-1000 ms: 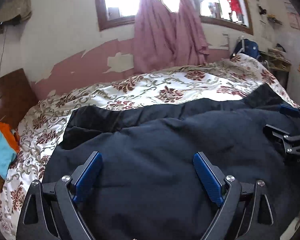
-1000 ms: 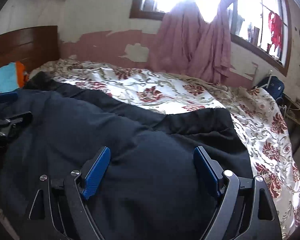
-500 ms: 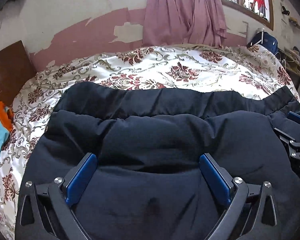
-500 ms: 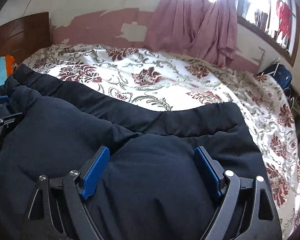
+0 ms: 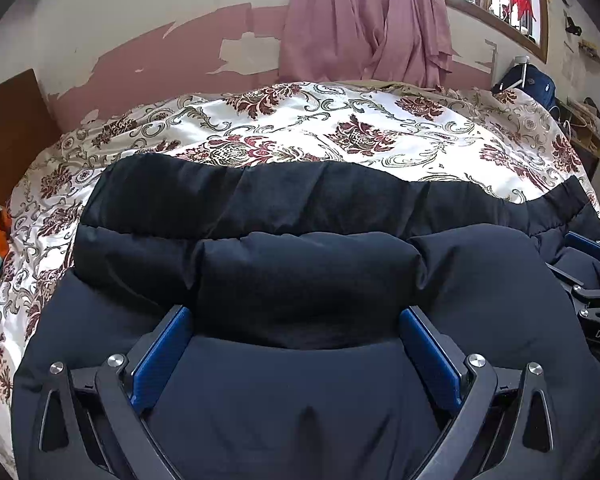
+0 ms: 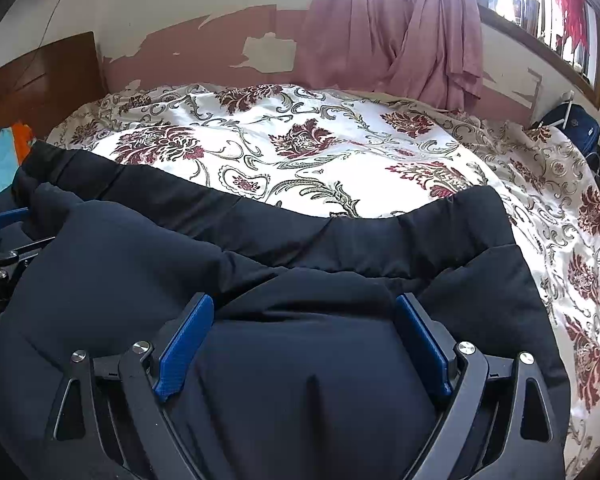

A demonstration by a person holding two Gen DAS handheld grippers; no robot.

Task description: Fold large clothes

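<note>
The dark padded garment point(image 5: 300, 280) lies across the floral bed point(image 5: 340, 128) (near edge). Left gripper point(image 5: 296, 332) and right gripper point(image 6: 304, 320) press onto it, jaws spread wide, grasping nothing.

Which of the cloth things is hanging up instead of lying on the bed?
The pink curtain hangs at the window. The dark padded jacket and the flowery bedspread both lie flat on the bed.

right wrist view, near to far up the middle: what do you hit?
right gripper, open over the fabric → dark padded garment → floral bedspread → pink curtain → window.
</note>
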